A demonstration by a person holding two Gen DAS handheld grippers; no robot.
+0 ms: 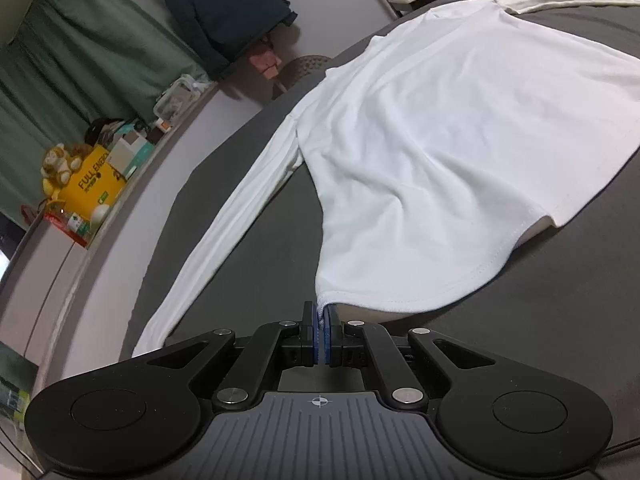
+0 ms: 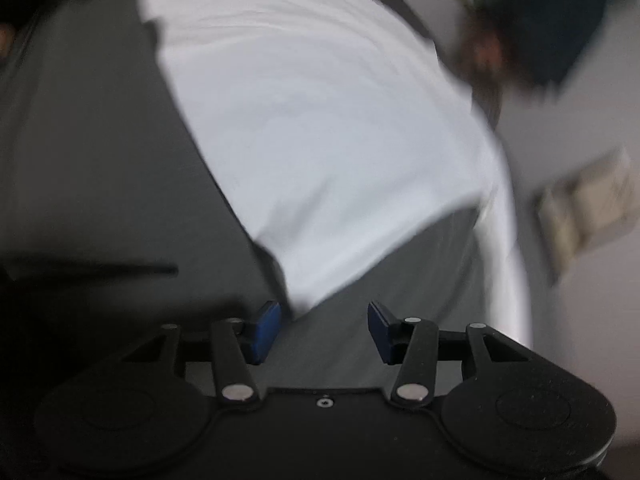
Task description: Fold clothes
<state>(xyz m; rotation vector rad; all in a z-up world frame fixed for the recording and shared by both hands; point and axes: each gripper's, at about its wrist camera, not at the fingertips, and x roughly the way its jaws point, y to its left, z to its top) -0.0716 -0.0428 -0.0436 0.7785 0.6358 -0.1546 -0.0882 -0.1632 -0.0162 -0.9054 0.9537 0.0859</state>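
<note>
Step in hand: spreading the white long-sleeved cotton shirt [image 1: 440, 152] flat on the dark grey bed sheet [image 1: 224, 240] before folding. Left gripper [image 1: 322, 330], lower centre of frame, has jaws pinched on the shirt's hem corner. Right gripper [image 2: 324, 330] jaws stand spread with nothing between; in its blurred view, the opposite hem corner appears just above them. Next move likely requires gripping there.
</note>
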